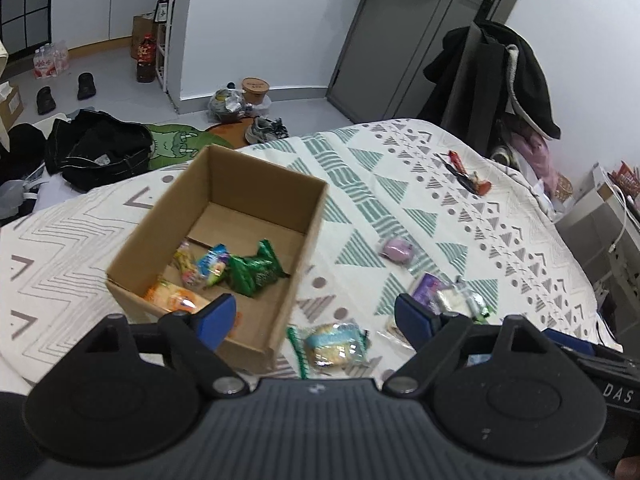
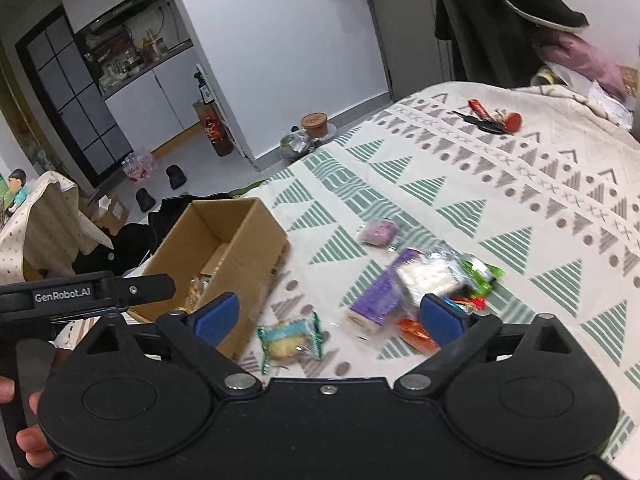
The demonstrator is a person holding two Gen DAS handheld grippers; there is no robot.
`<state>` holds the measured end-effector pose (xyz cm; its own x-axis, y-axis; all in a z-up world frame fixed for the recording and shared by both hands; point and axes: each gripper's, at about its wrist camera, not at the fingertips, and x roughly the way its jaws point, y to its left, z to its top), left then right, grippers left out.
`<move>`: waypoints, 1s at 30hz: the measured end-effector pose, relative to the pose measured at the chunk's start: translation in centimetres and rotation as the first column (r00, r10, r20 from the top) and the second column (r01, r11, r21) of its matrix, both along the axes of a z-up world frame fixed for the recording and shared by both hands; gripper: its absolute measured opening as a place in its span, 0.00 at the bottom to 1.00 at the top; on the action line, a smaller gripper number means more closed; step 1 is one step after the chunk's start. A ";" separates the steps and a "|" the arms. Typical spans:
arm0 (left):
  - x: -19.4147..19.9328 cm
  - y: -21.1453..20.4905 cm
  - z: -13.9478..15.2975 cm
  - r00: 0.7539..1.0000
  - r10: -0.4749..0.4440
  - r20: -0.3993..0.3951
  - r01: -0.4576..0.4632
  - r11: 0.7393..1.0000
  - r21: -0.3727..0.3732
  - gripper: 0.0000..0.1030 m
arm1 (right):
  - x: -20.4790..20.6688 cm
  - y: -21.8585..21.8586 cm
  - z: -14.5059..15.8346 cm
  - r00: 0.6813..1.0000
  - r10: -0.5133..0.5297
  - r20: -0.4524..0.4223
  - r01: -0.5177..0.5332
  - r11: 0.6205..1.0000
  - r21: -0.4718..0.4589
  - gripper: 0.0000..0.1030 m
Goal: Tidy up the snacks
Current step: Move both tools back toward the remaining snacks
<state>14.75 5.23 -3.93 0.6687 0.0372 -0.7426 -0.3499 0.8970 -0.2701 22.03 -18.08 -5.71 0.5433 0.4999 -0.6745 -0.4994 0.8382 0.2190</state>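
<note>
Both the left gripper (image 1: 316,316) and right gripper (image 2: 332,316) stood open and empty. The cardboard box (image 1: 224,216) on the bed (image 1: 500,240) held several snacks; loose snacks (image 2: 404,284) lay beside it, awaiting transfer.

Right gripper (image 2: 328,318) wide open, nothing between blue pads, above patterned bedspread (image 2: 520,216). Cardboard box (image 2: 224,248) left of gripper, open-topped. Cake packet (image 2: 290,340) just right of box. Snack pile (image 2: 424,284) farther right; purple packet (image 2: 380,232) beyond it. Left gripper (image 2: 100,290) beside box.
</note>
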 end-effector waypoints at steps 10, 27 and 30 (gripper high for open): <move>0.3 -4.6 -0.9 0.999 -0.049 -0.022 0.050 0.999 0.015 0.83 | 0.4 -4.5 -0.8 0.999 -0.043 -0.020 0.044 0.999 0.025 0.99; 1.9 -8.4 -3.7 0.999 -0.012 -0.041 0.012 1.000 0.021 0.83 | 2.1 -7.7 -3.0 0.997 -0.065 -0.045 0.068 0.995 0.068 0.84; 2.2 -8.7 -4.6 0.999 -0.001 -0.046 0.002 1.000 0.030 0.83 | 2.8 -7.5 -4.0 0.995 -0.064 -0.074 0.068 0.996 0.054 0.76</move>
<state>16.97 -3.44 -8.53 0.6336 0.0592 -0.7714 -0.3599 0.9052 -0.2261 24.84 -25.59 -9.70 0.5273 0.5033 -0.6846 -0.4249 0.8539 0.3006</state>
